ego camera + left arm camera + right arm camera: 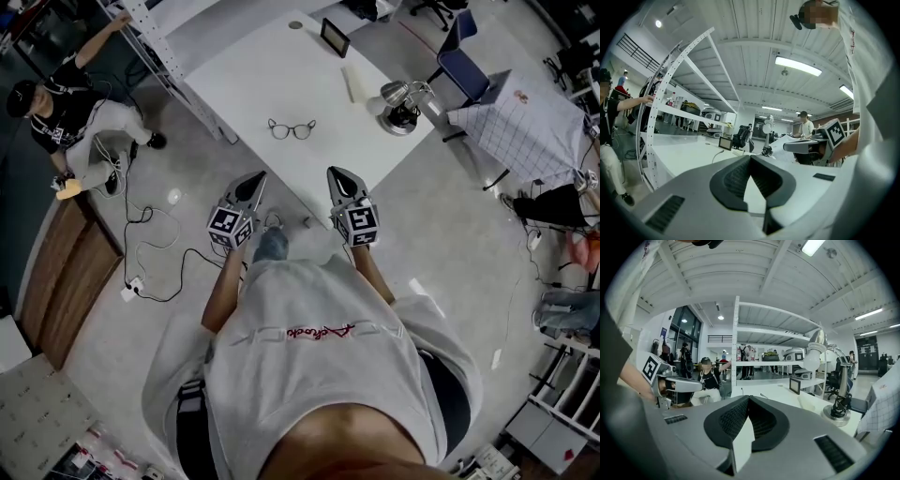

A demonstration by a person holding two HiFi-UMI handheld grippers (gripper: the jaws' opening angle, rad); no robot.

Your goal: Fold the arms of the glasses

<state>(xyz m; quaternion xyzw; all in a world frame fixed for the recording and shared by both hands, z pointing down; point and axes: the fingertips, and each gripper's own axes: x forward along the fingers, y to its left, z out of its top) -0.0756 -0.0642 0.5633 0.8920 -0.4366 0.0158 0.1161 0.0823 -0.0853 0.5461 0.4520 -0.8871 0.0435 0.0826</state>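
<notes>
A pair of dark round-rimmed glasses point(292, 128) lies alone in the middle of the white table point(253, 75); the arms are too small to make out. Both grippers hover over the floor just short of the table's near edge, well apart from the glasses. My left gripper point(254, 179) has its jaws closed tip to tip with nothing between them, which also shows in the left gripper view point(750, 157). My right gripper point(337, 174) is likewise shut and holds nothing point(748, 398). Neither gripper view shows the glasses.
A desk lamp point(401, 103), a cream block point(353, 82) and a small framed screen point(335, 37) stand at the table's far right. A blue chair point(466, 54) and a checked cloth point(525, 122) lie beyond. A metal rack point(155, 47), a crouching person point(70, 112) and floor cables point(155, 253) are on the left.
</notes>
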